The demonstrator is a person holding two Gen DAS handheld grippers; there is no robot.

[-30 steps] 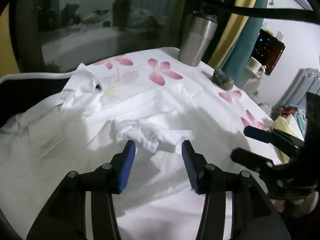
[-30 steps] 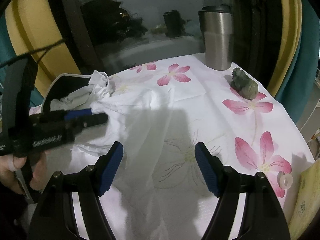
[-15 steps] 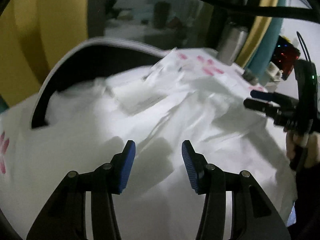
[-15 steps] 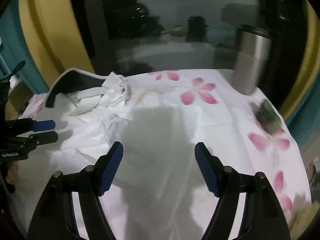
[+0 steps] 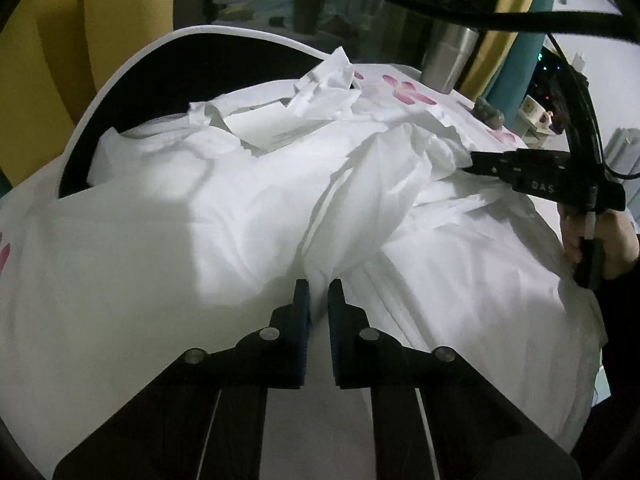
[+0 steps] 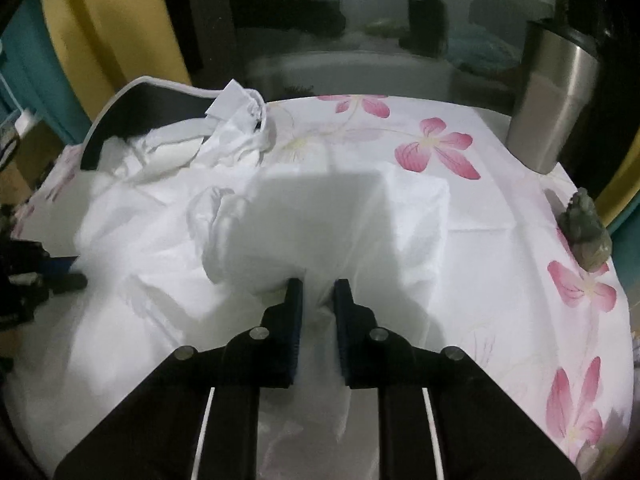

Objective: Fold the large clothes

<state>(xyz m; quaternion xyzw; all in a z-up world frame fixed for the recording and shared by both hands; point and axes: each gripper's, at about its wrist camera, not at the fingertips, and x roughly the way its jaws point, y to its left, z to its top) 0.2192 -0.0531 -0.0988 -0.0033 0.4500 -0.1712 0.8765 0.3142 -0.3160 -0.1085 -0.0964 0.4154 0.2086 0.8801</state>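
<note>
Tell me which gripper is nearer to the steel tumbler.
Right. The right gripper grips the white garment toward the steel tumbler; the left gripper grips across the table.

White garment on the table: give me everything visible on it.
The white garment is thin, papery-looking fabric, rumpled and spread across the flowered tablecloth. A bunched collar or cuff section lies at its far end beside a dark curved chair back; a flat rectangular label shows near it. Both tools are shut on it: the left tool pinches a raised ridge of cloth, the right tool a gathered fold.
</note>
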